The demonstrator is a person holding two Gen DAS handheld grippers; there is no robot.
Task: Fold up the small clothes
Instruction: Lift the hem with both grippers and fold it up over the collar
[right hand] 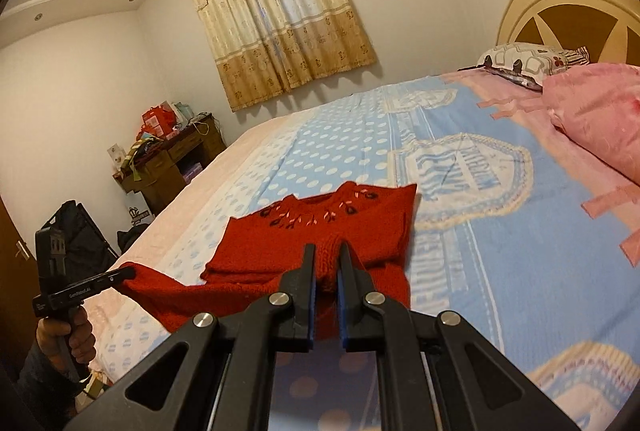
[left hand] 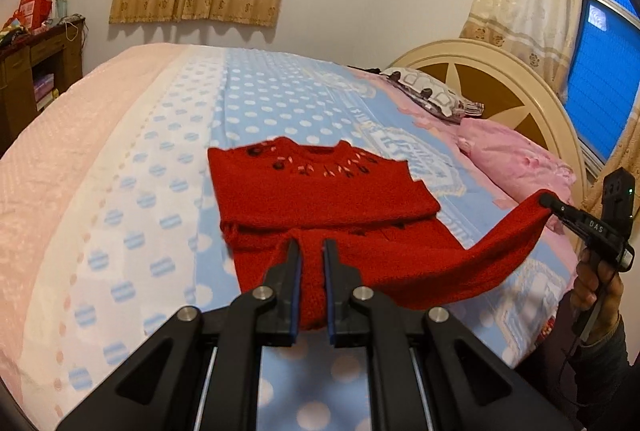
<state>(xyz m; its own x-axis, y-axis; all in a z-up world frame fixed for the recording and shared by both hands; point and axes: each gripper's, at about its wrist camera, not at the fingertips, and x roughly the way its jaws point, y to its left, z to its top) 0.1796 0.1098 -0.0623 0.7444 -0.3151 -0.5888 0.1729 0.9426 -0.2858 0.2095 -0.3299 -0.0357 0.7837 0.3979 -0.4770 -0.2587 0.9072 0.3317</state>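
A: Black fingers (left hand: pixel 294 273) of the left gripper (left hand: pixel 312 251) pinch the red knitted sweater (left hand: pixel 320 191); the right gripper (right hand: pixel 325 259) clamps its hem too.

B: It lies on the blue polka-dot bed sheet (left hand: pixel 256 103), embroidered collar pointing away, body running lengthwise from the grippers, hem lifted. "DAS" shows on the right gripper.
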